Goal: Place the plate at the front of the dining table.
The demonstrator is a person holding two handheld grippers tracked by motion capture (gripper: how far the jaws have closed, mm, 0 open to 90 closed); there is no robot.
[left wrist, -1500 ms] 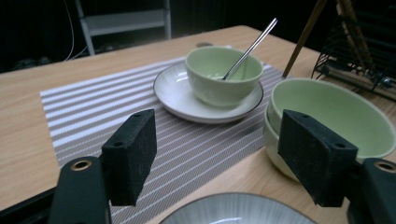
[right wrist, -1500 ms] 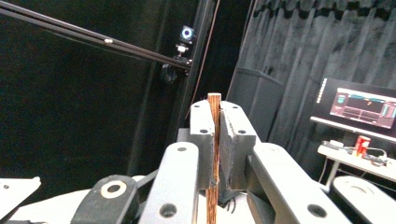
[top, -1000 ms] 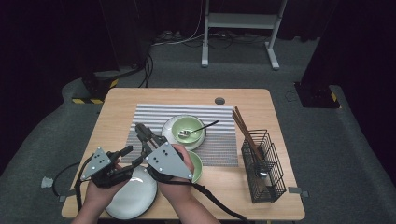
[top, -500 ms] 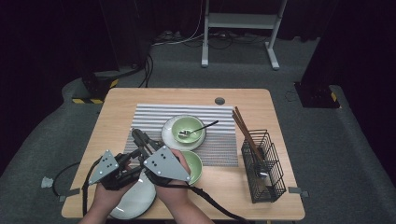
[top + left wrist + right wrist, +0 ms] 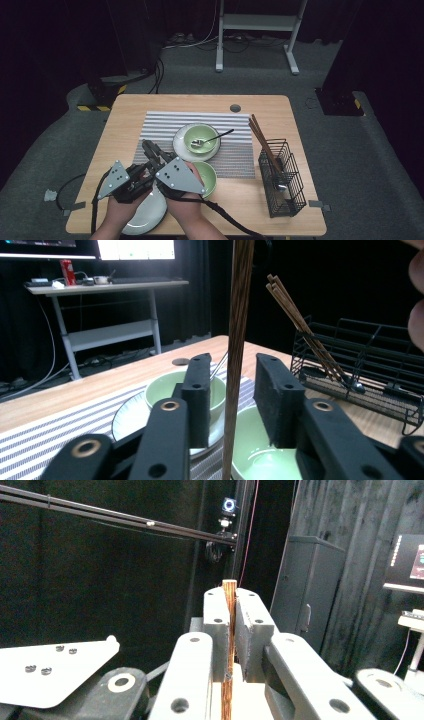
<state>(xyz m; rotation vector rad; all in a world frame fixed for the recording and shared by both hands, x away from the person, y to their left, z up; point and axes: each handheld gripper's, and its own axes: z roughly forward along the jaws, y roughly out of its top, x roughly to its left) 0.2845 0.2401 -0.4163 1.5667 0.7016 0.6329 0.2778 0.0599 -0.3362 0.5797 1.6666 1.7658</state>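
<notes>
Left claw [image 5: 231, 405]: jaws apart, one on either side of the chopstick [image 5: 237, 340] without pinching it; judged to be lined up for a hand-over, ready to take the stick when it closes.
Chopstick: a thin, straight, dark brown wooden stick with fine grain and a blunt square end; it stands between the two claws over the near-left part of the bench [image 5: 125, 115], above the white plate [image 5: 150, 215] at the front edge.
Right claw [image 5: 230, 615]: jaws pressed tight on the chopstick, its tip poking just past them; the firm hold likely keeps the stick steady while the other claw comes in.
Near green bowl [image 5: 207, 177]: empty, just beside the right hand.
Far green bowl [image 5: 201, 138]: on a saucer on the striped mat, spoon resting in it.
Wire basket [image 5: 282, 177]: at the bench's right, more chopsticks leaning out of it, probably where this one belongs.
</notes>
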